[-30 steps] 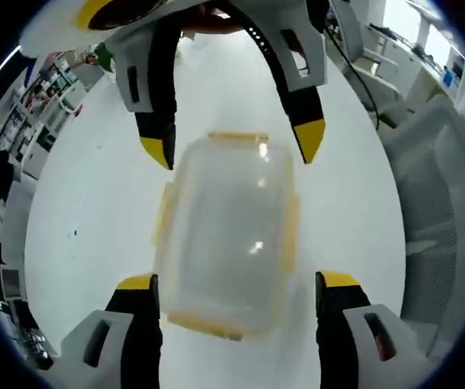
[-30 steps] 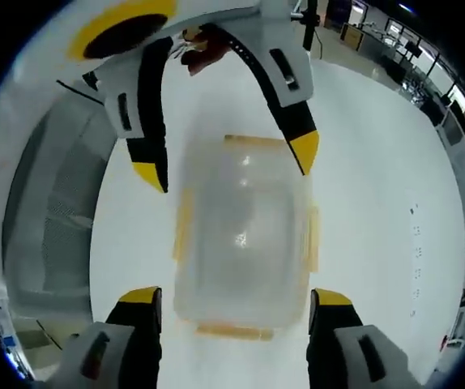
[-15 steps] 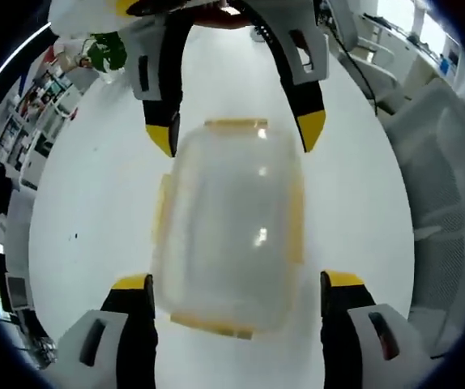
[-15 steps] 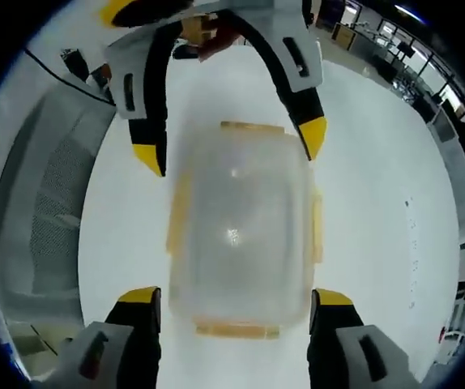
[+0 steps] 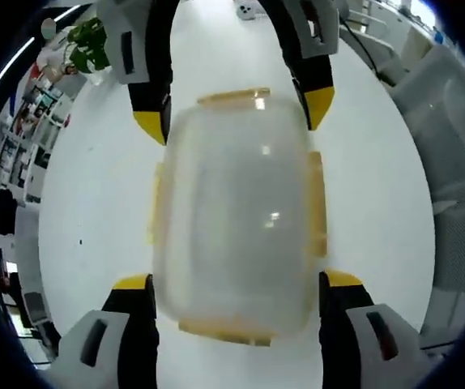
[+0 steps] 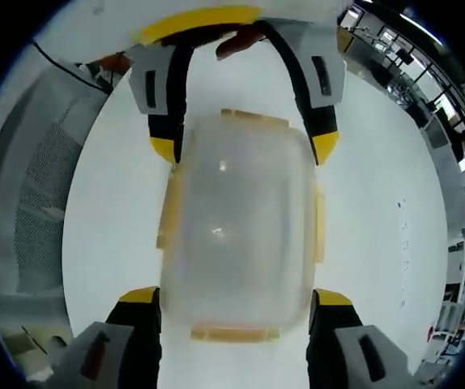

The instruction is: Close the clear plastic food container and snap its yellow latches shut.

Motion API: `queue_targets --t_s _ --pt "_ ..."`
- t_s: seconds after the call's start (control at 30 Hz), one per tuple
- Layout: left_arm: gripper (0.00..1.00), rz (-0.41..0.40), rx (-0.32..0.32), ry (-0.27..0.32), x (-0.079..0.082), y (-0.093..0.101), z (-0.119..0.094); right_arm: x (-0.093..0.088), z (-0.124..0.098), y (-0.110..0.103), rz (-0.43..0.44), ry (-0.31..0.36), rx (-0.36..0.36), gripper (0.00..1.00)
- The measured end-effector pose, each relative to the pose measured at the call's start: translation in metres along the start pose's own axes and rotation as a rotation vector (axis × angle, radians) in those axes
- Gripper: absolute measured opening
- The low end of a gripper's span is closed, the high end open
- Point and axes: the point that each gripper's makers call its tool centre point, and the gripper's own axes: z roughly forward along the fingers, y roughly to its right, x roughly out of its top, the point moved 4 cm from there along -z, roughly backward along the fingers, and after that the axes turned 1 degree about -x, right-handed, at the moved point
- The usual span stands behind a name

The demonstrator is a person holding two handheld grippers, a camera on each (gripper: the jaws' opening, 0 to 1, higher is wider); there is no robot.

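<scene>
A clear plastic container [image 5: 236, 215] with its lid on rests on the white table [image 5: 95, 227]. Yellow latches [image 5: 317, 203] run along its sides and ends. My left gripper [image 5: 238, 282] is open, its yellow-tipped jaws straddling the near end of the box. Opposite it, my right gripper [image 5: 234, 116] reaches in from the top, also open, straddling the far end. In the right gripper view the container [image 6: 236, 227] lies between my right gripper [image 6: 234, 296] at the bottom and my left gripper [image 6: 245, 147] at the top. A side latch [image 6: 319, 223] sticks outward.
A grey mesh chair [image 5: 459, 203] stands beside the table, also seen as the chair [image 6: 30, 186] in the right gripper view. A green plant [image 5: 87, 49] and shelves sit beyond the table's far left. A person's hand [image 6: 241, 40] holds the left gripper.
Both cameras have come closer to the container, which looks larger now. The two grippers stand nearer each other, their open jaws reaching further along the box's ends.
</scene>
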Motion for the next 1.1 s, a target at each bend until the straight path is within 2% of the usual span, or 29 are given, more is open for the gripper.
queue_targets --t_s 0.13,0.33,0.77,1.1 --pt "0.77 -0.019 0.004 0.021 0.0 0.002 -0.001 0.001 0.0 -0.001 0.004 0.003 -0.001 0.72" --pt "0.77 -0.025 0.004 0.018 -0.009 0.008 -0.004 0.01 0.001 -0.006 -0.004 0.012 0.005 0.72" --pt "0.76 -0.065 0.004 0.0 -0.048 0.014 -0.017 0.051 0.01 -0.008 -0.036 0.029 0.013 0.72" --pt "0.77 -0.092 0.025 -0.019 -0.076 0.0 -0.021 0.078 0.019 0.01 -0.056 0.022 0.009 0.72"
